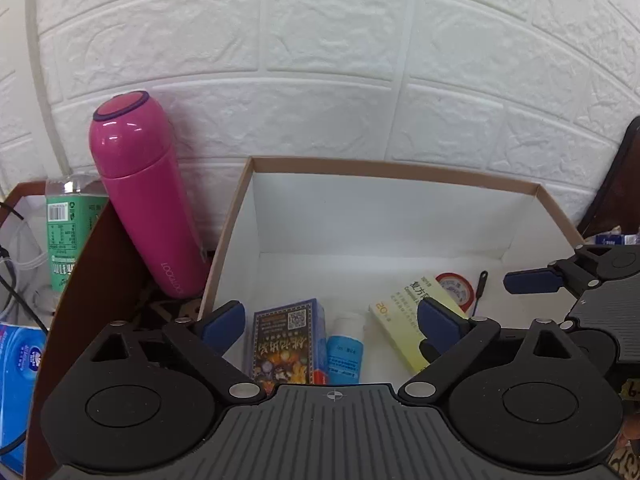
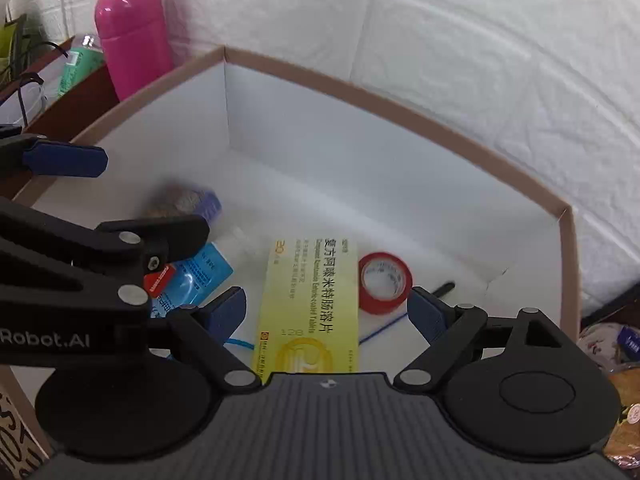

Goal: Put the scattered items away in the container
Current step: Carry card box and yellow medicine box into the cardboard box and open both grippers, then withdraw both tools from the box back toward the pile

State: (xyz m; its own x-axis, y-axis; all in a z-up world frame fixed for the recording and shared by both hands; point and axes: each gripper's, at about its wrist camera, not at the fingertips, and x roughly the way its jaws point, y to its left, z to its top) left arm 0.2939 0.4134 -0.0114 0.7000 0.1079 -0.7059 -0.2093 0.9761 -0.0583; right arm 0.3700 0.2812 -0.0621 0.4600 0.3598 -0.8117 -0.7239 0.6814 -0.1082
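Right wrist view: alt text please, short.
The right gripper hangs open over a white-lined cardboard box, above a yellow medicine box lying flat beside a red tape roll. The left gripper, also open, reaches in from the left over a blue packet; a pink flask stands behind.

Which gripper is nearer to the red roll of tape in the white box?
Right. The right gripper hangs just over the red roll of tape, which lies by its right finger. The left gripper hangs over the box's other side, beyond the yellow carton.

Open left gripper [image 1: 334, 322] over box [image 1: 384, 170]
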